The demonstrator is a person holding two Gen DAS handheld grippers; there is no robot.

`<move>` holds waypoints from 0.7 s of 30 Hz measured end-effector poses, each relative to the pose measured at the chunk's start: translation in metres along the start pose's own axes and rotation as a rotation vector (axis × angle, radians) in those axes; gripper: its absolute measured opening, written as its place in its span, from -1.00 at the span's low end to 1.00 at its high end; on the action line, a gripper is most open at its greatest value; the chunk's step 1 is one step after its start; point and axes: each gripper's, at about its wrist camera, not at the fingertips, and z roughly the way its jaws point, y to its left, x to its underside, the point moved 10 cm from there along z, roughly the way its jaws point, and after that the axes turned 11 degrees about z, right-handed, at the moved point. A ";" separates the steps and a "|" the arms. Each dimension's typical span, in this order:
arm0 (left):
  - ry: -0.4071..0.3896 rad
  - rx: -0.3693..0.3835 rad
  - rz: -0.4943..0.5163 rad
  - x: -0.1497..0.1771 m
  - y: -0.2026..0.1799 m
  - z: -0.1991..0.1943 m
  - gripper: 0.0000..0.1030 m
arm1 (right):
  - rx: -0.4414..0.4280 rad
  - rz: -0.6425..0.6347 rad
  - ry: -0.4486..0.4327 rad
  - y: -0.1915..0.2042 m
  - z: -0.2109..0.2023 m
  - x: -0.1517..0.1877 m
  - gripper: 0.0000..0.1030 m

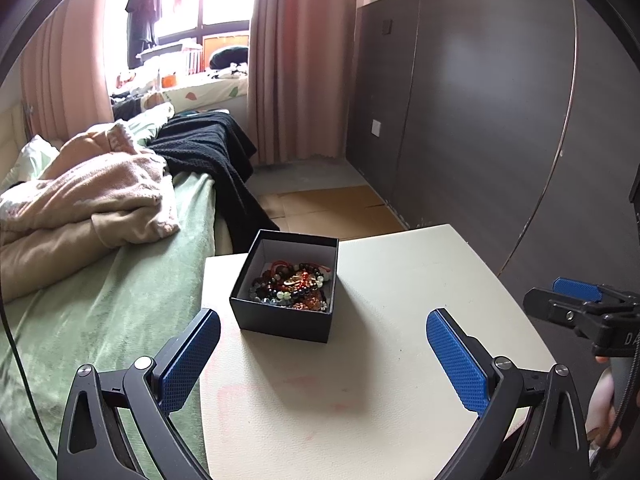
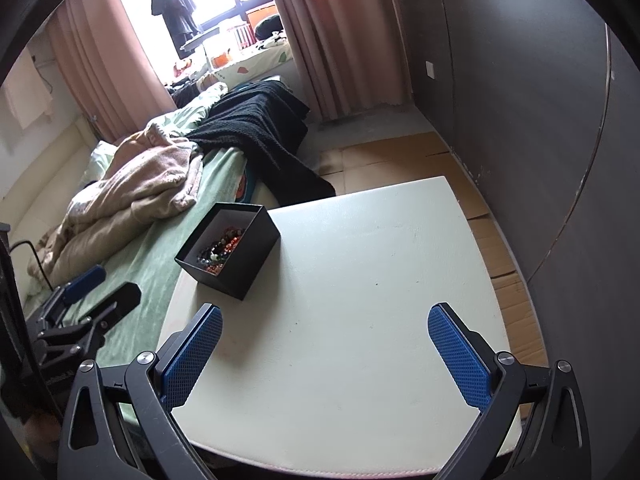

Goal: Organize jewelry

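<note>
White table (image 1: 400,320) standing beside bed (image 1: 132,280), carrying open black box (image 1: 280,320) toward its ten o'clock corner, beaded jewelry (image 1: 292,284) lying inside. Bed at nine o'clock wearing green cover, pink blanket (image 1: 88,196) and black throw (image 1: 216,156) lying on it.

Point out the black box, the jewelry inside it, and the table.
black box (image 1: 280,322): left wrist view, front outer wall.
jewelry (image 1: 294,286): left wrist view, middle of the bead pile.
table (image 2: 360,280): right wrist view, bare white top.
</note>
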 end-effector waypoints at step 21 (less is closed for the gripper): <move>-0.015 0.008 0.009 0.001 -0.009 -0.001 0.99 | 0.019 0.006 -0.017 -0.006 -0.006 0.001 1.00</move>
